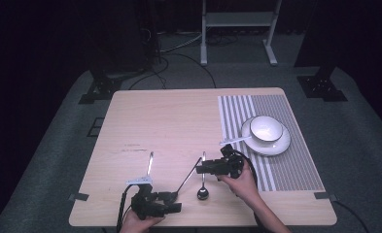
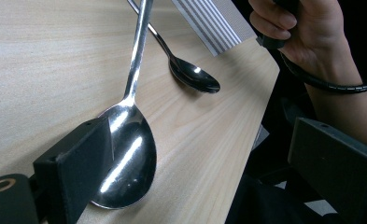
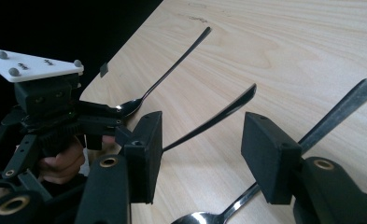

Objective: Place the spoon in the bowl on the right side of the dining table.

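Pads [image 3: 148,140] of right gripper [image 3: 202,140]: spread, pinching nothing, flanking the raised handle tip of the propped spoon [image 3: 218,116] without touching it. Advance a little along the handle so as to bite on the flat part, not the very tip. Centre the handle between both pads before closing; avoid nudging it sideways with one pad first. Close slowly and squarely.

Over at left gripper [image 2: 204,158]: spread wide too, pinching nothing, merely backing the spoon's bowl end with one jaw, near the front edge of the table [image 2: 55,56]. Hold that gripper steady as a stop until pinching firmly. Judging by the slope, expect slipping off that jaw at any jolt.

Lift clear of the second spoon [image 3: 340,105] lying flat just beneath the right gripper, and stay away from the third spoon [image 1: 150,162] beside the left gripper. Farther off, on the striped mat [image 1: 295,160]: bowl [image 1: 266,128] on plate [image 1: 281,145], well apart, no concern for now.
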`<move>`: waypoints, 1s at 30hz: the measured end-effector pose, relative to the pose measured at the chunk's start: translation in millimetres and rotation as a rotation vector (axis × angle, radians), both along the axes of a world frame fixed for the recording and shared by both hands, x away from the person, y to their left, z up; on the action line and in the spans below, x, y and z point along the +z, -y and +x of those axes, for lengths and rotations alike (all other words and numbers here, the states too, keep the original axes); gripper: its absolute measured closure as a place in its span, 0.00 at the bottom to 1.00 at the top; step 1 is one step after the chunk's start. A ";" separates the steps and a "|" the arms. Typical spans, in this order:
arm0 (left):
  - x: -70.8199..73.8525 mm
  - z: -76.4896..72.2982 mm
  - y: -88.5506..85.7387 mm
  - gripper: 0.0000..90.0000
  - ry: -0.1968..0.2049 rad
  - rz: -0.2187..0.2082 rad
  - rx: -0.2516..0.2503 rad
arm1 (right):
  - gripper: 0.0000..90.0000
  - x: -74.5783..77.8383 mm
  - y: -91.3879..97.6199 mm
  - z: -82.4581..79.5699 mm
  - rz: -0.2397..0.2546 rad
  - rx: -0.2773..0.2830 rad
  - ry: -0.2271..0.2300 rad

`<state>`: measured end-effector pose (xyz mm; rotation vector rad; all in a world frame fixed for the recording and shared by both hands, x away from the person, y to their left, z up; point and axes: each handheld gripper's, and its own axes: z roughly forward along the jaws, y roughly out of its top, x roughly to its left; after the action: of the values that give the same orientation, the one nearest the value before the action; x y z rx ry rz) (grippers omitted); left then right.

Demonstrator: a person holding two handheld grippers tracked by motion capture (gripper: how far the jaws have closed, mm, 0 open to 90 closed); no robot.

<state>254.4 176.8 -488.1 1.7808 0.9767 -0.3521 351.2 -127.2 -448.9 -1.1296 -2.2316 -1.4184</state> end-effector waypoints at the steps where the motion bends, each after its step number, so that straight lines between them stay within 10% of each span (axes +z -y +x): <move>1: -0.1 0.0 0.0 0.06 0.000 -0.001 0.001 | 0.53 0.0 -1.4 1.4 -0.003 0.000 0.000; 30: 0.1 -0.1 -0.3 0.06 -0.003 -0.001 -0.003 | 0.84 -10.6 -19.5 20.9 0.000 -0.013 -0.049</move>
<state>254.3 177.1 -488.1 1.7816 0.9763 -0.3568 372.2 -107.7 -459.5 -1.1686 -2.1945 -1.3803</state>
